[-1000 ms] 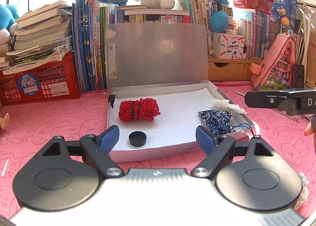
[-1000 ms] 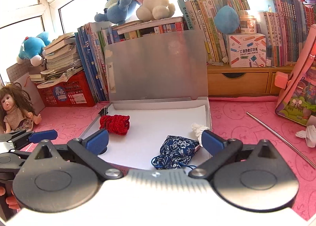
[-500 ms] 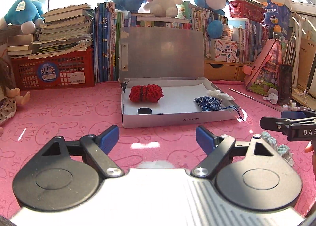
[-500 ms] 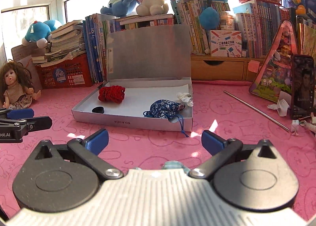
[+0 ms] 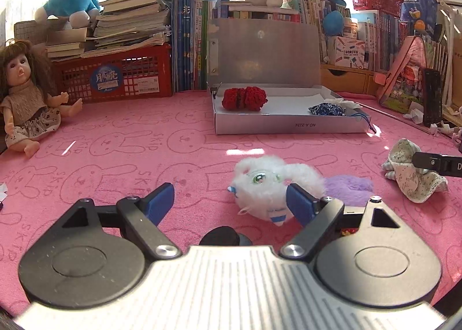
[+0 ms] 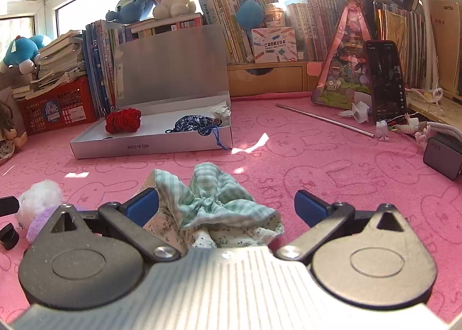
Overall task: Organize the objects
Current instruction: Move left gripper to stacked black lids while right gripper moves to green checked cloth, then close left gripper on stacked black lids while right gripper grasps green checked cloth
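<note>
I count three loose soft things on the pink worktop in front of me: one white fluffy toy, one purple fuzzy piece lying against it, and one bundle of checked and flowered cloth. My left tongs stand wide apart and grip nothing; the white toy lies just ahead, its near side against the right-hand blue pad. A small black round thing sits on the worktop right under them. My right tongs are also wide apart with nothing clamped; the cloth bundle lies between the blue pads, close to the left one. Further back stands one open box, lid propped upright, and inside I count one red knitted bundle, one blue patterned pouch with its cord hanging over the front wall, and one crumpled white scrap. One doll sits at the far left, and one metal rod lies to the right of the box.
</note>
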`<state>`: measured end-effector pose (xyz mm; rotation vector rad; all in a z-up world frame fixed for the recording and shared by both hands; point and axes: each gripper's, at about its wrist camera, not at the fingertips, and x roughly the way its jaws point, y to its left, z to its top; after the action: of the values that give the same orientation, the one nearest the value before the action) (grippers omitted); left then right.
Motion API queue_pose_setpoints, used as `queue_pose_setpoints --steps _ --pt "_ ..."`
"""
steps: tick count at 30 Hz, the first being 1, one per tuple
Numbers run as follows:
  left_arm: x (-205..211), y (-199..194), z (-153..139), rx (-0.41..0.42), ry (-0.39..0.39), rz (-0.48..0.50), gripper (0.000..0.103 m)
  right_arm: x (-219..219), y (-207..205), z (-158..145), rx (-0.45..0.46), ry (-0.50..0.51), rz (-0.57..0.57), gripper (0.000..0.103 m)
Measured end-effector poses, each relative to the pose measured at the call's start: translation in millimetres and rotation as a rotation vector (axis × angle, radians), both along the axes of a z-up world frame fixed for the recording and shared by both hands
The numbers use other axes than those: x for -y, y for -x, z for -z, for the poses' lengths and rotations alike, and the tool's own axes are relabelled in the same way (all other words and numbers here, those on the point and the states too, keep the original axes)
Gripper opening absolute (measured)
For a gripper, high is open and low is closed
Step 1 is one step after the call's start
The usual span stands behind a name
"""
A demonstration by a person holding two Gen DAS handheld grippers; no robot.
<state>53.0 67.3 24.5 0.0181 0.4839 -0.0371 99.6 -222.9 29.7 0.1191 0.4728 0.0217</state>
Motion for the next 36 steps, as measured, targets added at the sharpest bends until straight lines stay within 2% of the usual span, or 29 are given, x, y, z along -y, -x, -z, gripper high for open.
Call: queue_pose_setpoints --steps 7,18,23,36 --pt "2 10 16 -0.026 -0.008 -0.006 0.088 -5 -2 12 -0.025 -0.005 -0.005 0.103" --pt "-9 21 14 -0.005 0.080 -0.023 0.085 -9 -10 16 -0.083 -0.005 -0.008 0.103" --pt "-12 19 13 -0.016 0.108 -0.039 0.071 -7 -10 17 -0.086 -0.016 0.000 0.103" --pt "-24 16 17 -0.045 0.169 -0.077 0.053 -8 -9 16 -0.086 -0.009 0.007 0.103"
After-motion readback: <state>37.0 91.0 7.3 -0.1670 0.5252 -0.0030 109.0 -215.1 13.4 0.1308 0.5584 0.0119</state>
